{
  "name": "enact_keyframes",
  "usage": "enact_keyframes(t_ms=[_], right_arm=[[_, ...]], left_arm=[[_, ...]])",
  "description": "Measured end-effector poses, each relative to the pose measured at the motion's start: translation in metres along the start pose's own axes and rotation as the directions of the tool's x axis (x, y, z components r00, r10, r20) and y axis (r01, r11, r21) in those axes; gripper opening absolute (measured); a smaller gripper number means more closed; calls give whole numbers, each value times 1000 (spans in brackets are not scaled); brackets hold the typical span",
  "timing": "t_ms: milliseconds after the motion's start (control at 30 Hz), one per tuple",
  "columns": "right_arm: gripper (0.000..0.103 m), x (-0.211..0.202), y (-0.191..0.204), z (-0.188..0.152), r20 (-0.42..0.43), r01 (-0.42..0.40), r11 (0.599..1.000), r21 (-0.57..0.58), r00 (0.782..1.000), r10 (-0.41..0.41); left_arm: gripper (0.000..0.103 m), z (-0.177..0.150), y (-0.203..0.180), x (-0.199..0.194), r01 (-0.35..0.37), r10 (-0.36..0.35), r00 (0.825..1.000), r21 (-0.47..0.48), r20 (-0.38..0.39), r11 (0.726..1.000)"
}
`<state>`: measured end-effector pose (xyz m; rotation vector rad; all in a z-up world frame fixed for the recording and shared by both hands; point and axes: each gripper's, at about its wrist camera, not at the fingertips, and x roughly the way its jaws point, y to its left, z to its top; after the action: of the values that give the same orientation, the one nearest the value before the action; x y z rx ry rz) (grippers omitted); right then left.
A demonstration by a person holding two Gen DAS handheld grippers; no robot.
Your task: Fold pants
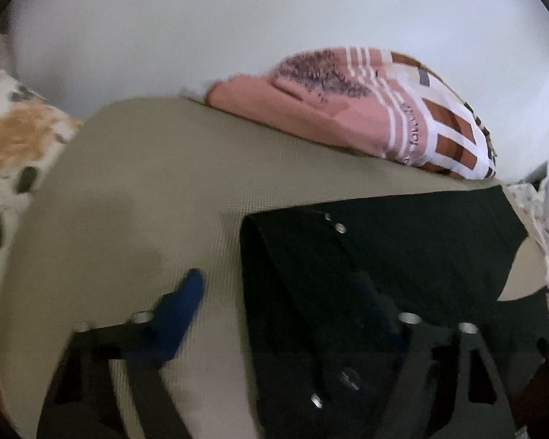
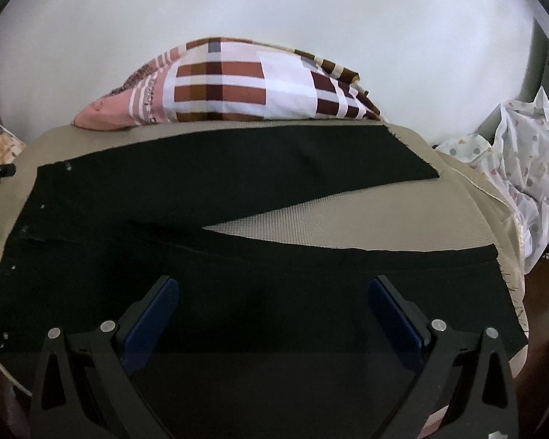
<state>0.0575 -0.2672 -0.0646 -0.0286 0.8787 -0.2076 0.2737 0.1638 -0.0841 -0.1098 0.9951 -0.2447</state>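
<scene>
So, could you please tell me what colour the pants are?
Black pants, spread on the tan surface; clearest in the right wrist view.

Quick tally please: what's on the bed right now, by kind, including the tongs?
Black pants: 1
Patterned pillows: 2, checked pink and orange floral
White dotted plastic bag: 1
Tongs: 2, left tongs and right tongs
Total: 6
</scene>
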Motion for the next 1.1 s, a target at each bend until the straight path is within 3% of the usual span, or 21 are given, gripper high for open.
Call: enact_keyframes(t_ms=[100,200,300,467,600,733,900,1000,1100], right_arm=[[103,11,4,1,-28,6,1000,-10,1000,-6],[103,17,8,1,-42,13,1000,-27,999,-14],[103,22,14,2,-52,23,999,-48,998,-25],[103,29,25,3,-73,26,997,-75,997,-31],[103,28,32,3,-76,21,996,-90,997,-28],[103,27,36,2,-77,20,995,-100,997,-27],[103,27,35,3,-83,19,995,-94,996,-26],[103,26,34,5,-76,16,996,-90,997,-23],[103,23,35,7,-65,11,995,-94,998,-18]], left_arm=[[48,15,16,35,34,-33,996,10,-86,999],[48,24,24,58,52,-50,993,21,-110,998],[48,32,33,76,119,-121,983,-23,-141,993],[49,44,30,90,164,-158,977,33,-146,986],[49,50,40,94,252,-257,954,-53,-155,966],[48,47,39,96,312,-319,934,-65,-161,948],[19,42,26,87,227,-224,961,3,-162,974],[16,39,12,80,144,-137,983,49,-125,988],[15,36,5,69,100,-96,992,54,-82,993]])
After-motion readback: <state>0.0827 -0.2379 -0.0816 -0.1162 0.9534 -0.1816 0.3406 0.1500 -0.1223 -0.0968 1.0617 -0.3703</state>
